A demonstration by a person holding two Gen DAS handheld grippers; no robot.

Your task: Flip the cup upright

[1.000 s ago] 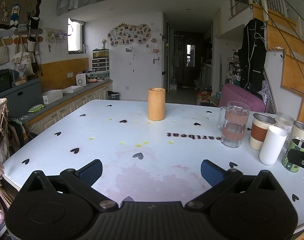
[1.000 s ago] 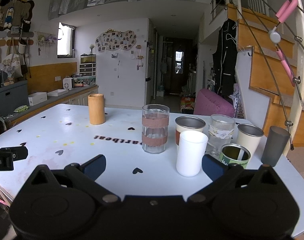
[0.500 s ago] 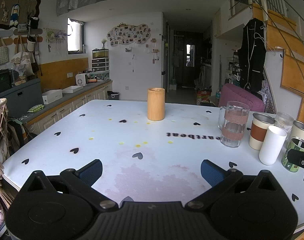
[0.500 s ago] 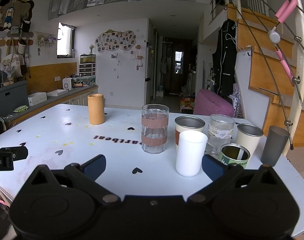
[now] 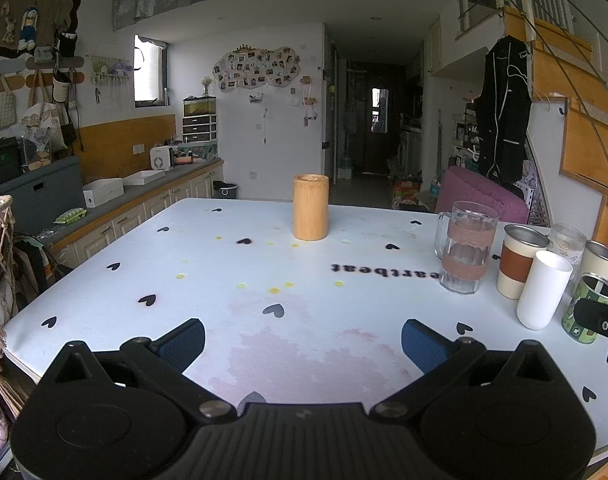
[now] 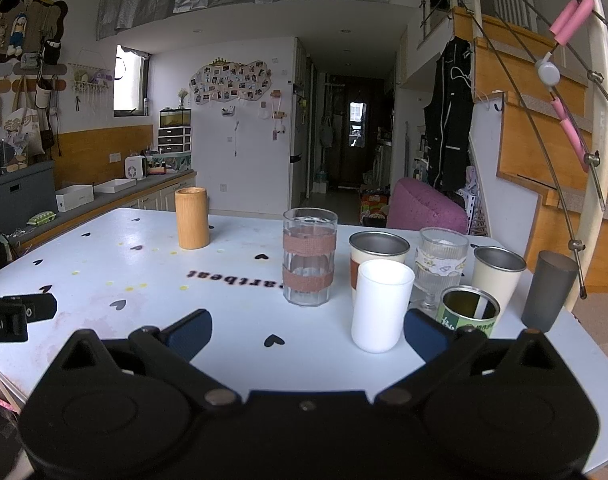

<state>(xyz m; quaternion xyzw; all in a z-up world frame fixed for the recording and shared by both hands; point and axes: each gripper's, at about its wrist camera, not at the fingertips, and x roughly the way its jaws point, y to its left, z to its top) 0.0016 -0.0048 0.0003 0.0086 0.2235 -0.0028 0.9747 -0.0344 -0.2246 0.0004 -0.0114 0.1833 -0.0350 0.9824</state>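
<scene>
Both grippers hover low over the near edge of the desk (image 5: 104, 280), left gripper (image 5: 302, 342) and right gripper (image 6: 307, 332) with jaws spread and empty. No reach seems begun. The grey cup (image 6: 549, 290), mouth-down at the far right beside the upright cups, looks the likely target; next comes closing on its sides and turning it over.
</scene>
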